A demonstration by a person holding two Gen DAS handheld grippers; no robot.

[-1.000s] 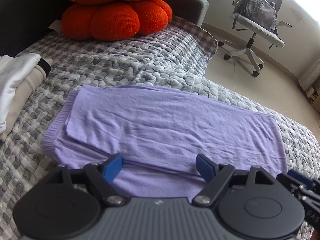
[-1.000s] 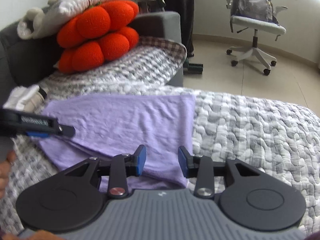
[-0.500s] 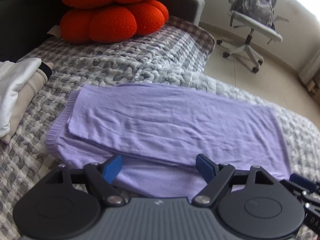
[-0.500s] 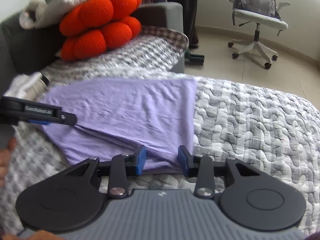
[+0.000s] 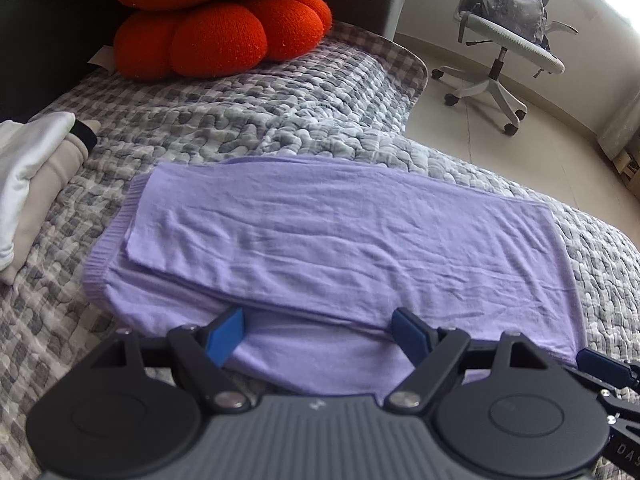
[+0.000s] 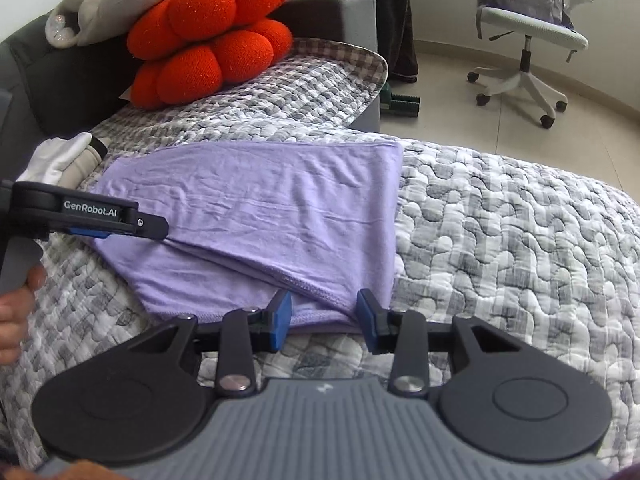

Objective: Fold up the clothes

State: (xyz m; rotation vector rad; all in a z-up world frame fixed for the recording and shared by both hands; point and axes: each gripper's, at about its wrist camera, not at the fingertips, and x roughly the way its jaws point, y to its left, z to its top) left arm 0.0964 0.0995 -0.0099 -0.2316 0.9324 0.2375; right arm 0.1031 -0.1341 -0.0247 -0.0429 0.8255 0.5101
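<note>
Both claws withdrawn to purple garment (image 5: pixel 340 240) near edge; left claw (image 5: pixel 318 330) and right claw (image 6: pixel 323 316) noted open, empty; long axis crosswise.

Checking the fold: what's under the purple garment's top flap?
Under the top flap a lower purple layer shows along the near edge, on the quilt. Anything between the layers is covered.

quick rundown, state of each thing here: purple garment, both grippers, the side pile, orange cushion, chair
purple garment: folded over, flat on the quilt
left gripper: open, at its near edge
right gripper: open, at its near corner
folded clothes pile: stacked
orange cushion: resting against sofa
office chair: bag on seat
</note>
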